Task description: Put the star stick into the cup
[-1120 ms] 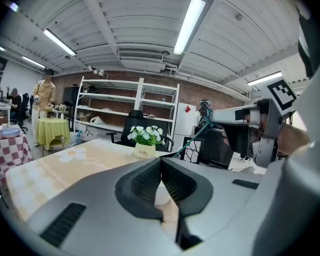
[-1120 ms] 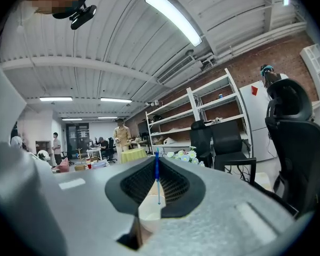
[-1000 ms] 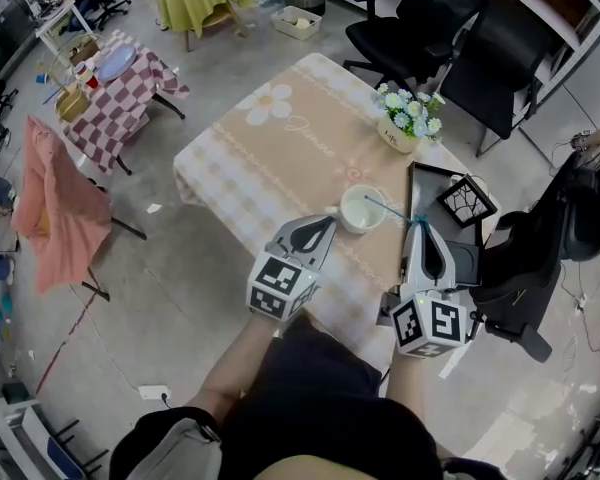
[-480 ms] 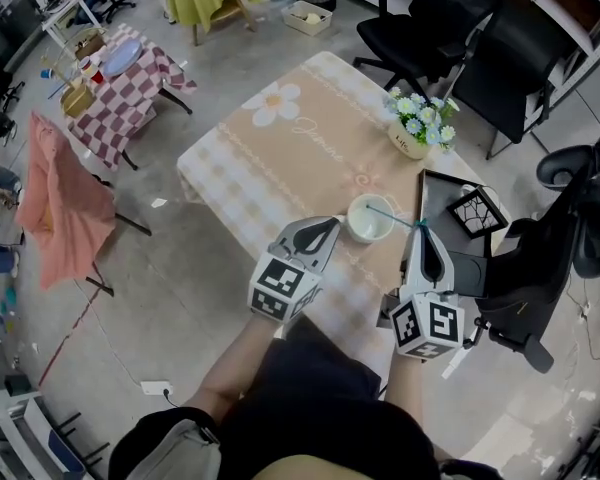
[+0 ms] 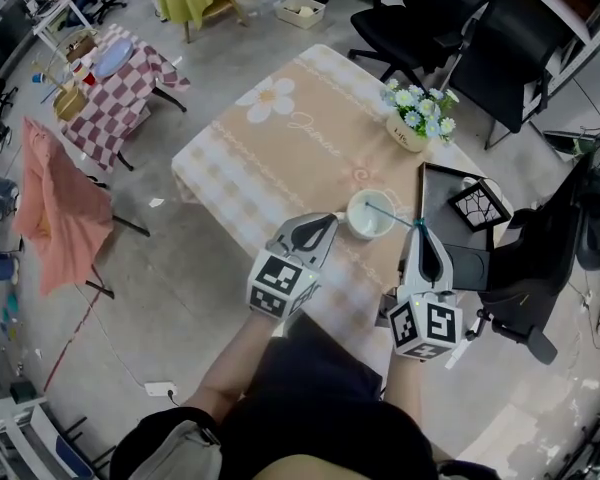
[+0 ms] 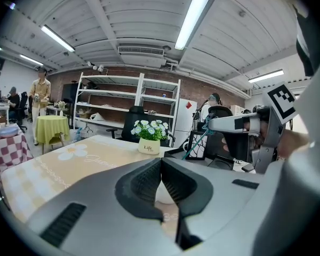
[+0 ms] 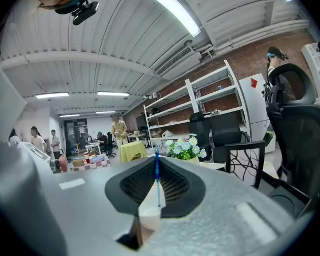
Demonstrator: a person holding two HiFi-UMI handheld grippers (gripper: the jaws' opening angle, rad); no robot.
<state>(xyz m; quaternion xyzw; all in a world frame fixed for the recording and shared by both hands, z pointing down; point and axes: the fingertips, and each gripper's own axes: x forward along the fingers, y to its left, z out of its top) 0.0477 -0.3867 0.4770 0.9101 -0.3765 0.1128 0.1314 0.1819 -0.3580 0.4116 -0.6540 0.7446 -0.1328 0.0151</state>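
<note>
Right gripper (image 5: 421, 230) is clamped on the star stick (image 5: 390, 209) near one end, so its free end slants over the cup (image 5: 353, 205) mouth, while your left gripper (image 5: 329, 222), closed and empty, waits just beside the cup.

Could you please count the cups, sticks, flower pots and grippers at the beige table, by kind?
White round cup: 1
Thin teal star stick: 1
White pot of pale flowers: 1
Grey two-jaw grippers: 2, left gripper and right gripper
Total: 5
</note>
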